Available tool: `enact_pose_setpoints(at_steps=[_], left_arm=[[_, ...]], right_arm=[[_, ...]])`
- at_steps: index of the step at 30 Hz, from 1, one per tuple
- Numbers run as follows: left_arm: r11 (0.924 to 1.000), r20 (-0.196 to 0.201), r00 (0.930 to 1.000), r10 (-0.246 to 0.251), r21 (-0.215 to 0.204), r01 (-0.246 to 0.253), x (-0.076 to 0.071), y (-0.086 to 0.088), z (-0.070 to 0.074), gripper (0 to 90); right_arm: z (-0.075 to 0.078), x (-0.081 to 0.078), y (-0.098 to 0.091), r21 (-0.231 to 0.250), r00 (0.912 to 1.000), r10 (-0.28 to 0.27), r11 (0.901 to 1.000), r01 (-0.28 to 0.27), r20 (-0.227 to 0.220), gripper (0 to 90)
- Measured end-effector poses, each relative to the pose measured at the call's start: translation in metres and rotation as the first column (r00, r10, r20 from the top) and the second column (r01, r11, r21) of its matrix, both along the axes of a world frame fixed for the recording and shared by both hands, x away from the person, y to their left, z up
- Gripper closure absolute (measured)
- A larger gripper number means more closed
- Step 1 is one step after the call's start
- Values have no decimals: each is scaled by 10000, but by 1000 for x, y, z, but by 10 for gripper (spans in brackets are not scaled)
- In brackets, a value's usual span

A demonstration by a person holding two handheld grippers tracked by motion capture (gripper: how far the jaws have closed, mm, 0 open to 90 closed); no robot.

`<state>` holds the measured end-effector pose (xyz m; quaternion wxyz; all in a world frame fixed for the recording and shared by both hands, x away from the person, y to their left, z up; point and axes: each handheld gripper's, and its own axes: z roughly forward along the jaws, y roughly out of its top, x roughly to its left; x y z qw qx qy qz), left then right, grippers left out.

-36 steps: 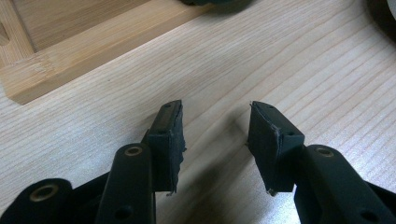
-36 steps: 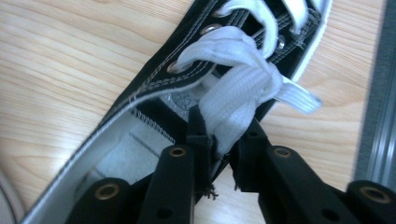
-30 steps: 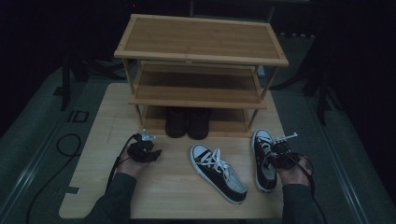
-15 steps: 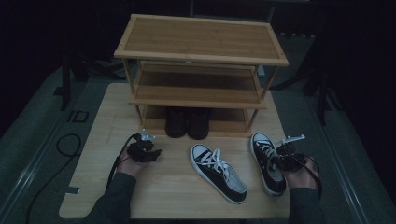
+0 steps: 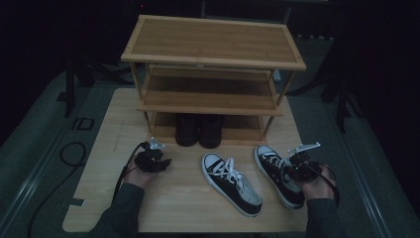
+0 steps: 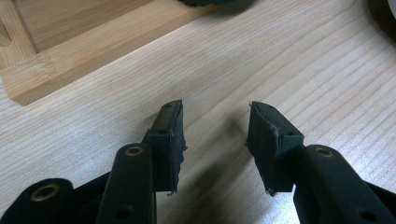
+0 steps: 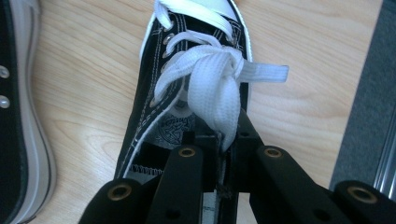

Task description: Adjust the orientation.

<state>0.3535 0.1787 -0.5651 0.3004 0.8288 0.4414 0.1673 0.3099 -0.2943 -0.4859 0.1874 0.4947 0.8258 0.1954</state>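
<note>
Two black low sneakers with white laces lie on the wooden board [image 5: 106, 134]. One sneaker [image 5: 232, 184] rests in the middle, toe toward the rack. My right gripper [image 5: 291, 171] holds the other sneaker [image 5: 271, 163] at the right; in the right gripper view that sneaker [image 7: 187, 98] lies under the gripper [image 7: 227, 151], whose jaws are shut on its white lace loop [image 7: 217, 93] at the shoe's opening. My left gripper [image 5: 163, 161] hovers low over bare board at the left; its pads [image 6: 169, 135] stand apart with nothing between them.
A three-tier bamboo shoe rack [image 5: 213, 47] stands at the back of the board, with a pair of black boots [image 5: 199, 130] on its lowest level. Its bottom rail [image 6: 84, 51] lies just ahead of my left gripper. Dark floor and a cable [image 5: 69, 153] surround the board.
My right gripper and its sneaker have shifted slightly toward the near edge, and the shoe lies a bit more angled. The left gripper has stayed put.
</note>
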Motion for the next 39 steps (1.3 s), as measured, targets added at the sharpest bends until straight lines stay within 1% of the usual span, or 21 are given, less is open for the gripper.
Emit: enact_pose_setpoints(at_steps=[4, 8, 10, 12, 13, 15, 17, 18, 21, 23, 26, 29, 31, 33, 35, 38, 39], left_arm=[[10000, 12, 10000, 17, 5, -17, 0, 0, 0, 563], [10000, 10, 10000, 13, 5, -13, 0, 0, 0, 563], [10000, 9, 10000, 11, -2, -11, 0, 0, 0, 563], [10000, 16, 10000, 7, 6, -7, 0, 0, 0, 563], [10000, 13, 10000, 8, 5, -8, 0, 0, 0, 562], [10000, 14, 10000, 10, -6, -10, 0, 0, 0, 562], [10000, 20, 10000, 14, 2, -14, 0, 0, 0, 562], [10000, 22, 10000, 22, -2, -22, 0, 0, 0, 563], [10000, 25, 10000, 23, -1, -23, 0, 0, 0, 562], [10000, 32, 10000, 33, -7, -33, 0, 0, 0, 562], [10000, 38, 10000, 33, -1, -33, 0, 0, 0, 561], [10000, 38, 10000, 36, -11, -36, 0, 0, 0, 561], [10000, 46, 10000, 37, -10, -37, 0, 0, 0, 561], [10000, 45, 10000, 34, -13, -34, 0, 0, 0, 561], [10000, 46, 10000, 42, -10, -42, 0, 0, 0, 561], [10000, 51, 10000, 42, -15, -42, 0, 0, 0, 561], [10000, 51, 10000, 42, -13, -42, 0, 0, 0, 561]], right_arm=[[1, 1, 6, 61, 9985, 466, 9989, -468, 285, 852], [2, 5, 12, 201, 9955, 889, 9958, -896, 323, 852], [0, 8, 15, 217, 9916, 1236, 9920, -1244, 373, 852], [-2, 11, 19, 339, 9876, 1520, 9876, -1533, 395, 851], [-2, 12, 21, 381, 9864, 1598, 9862, -1613, 385, 852], [-3, 14, 24, 454, 9807, 1907, 9802, -1926, 441, 852], [-4, 15, 27, 520, 9772, 2069, 9765, -2092, 466, 852], [-4, 16, 29, 543, 9738, 2200, 9733, -2231, 569, 852], [-4, 18, 33, 685, 9675, 2433, 9664, -2478, 684, 852], [-3, 18, 33, 819, 9638, 2531, 9622, -2598, 843, 852], [-2, 18, 34, 894, 9607, 2595, 9592, -2682, 985, 852], [-2, 18, 35, 785, 9559, 2706, 9567, -2802, 1142, 852], [-2, 17, 35, 845, 9534, 2763, 9541, -2873, 1214, 852], [-1, 17, 35, 1016, 9506, 2818, 9499, -2955, 1306, 852], [0, 17, 36, 1123, 9444, 2947, 9435, -3117, 1456, 852], [1, 17, 40, 1125, 9290, 3279, 9303, -3491, 1715, 852], [0, 18, 41, 1140, 9259, 3348, 9272, -3568, 1753, 852]])
